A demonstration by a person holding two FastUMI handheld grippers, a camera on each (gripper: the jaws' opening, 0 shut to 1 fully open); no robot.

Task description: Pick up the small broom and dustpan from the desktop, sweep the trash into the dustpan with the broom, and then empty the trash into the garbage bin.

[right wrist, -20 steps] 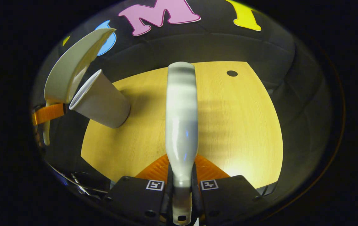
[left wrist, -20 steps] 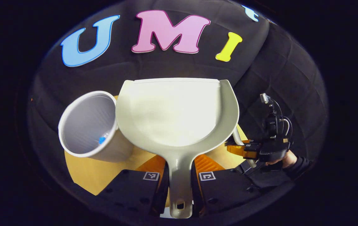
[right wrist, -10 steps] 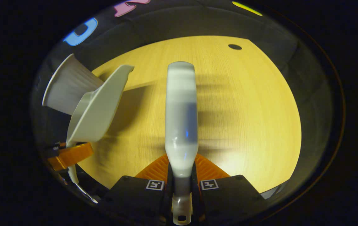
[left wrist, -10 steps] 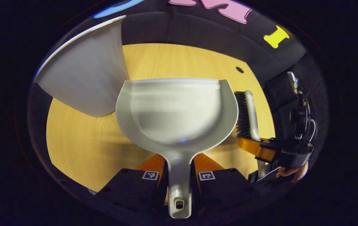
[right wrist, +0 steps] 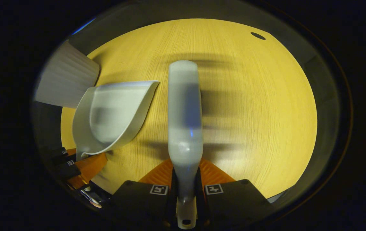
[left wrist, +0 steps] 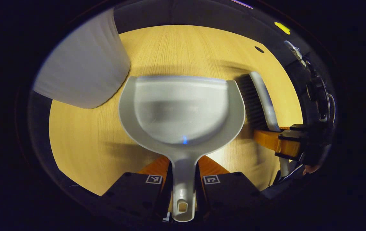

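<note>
The pale grey dustpan point(left wrist: 183, 109) points forward over the wooden desktop point(left wrist: 83, 138), its pan looking empty. My left gripper point(left wrist: 183, 175) is shut on its handle. The small broom point(right wrist: 184, 106) shows its pale back in the right gripper view, and my right gripper point(right wrist: 185, 181) is shut on its handle. In the left gripper view the broom point(left wrist: 261, 96) hangs just right of the dustpan, dark bristles facing it, held by the right gripper point(left wrist: 284, 142). The dustpan point(right wrist: 115, 112) and left gripper point(right wrist: 80, 163) sit left of the broom in the right gripper view.
The white ribbed garbage bin point(left wrist: 83, 70) stands at the far left of the desktop, close to the dustpan's left rim, and appears as the bin point(right wrist: 65, 80) in the right gripper view. A small dark hole point(right wrist: 257, 35) marks the far right of the table.
Both grippers have tipped and come down from beside the bin's mouth toward the desktop. The dustpan now lies low over the table, right of the bin, with the broom close alongside it.
</note>
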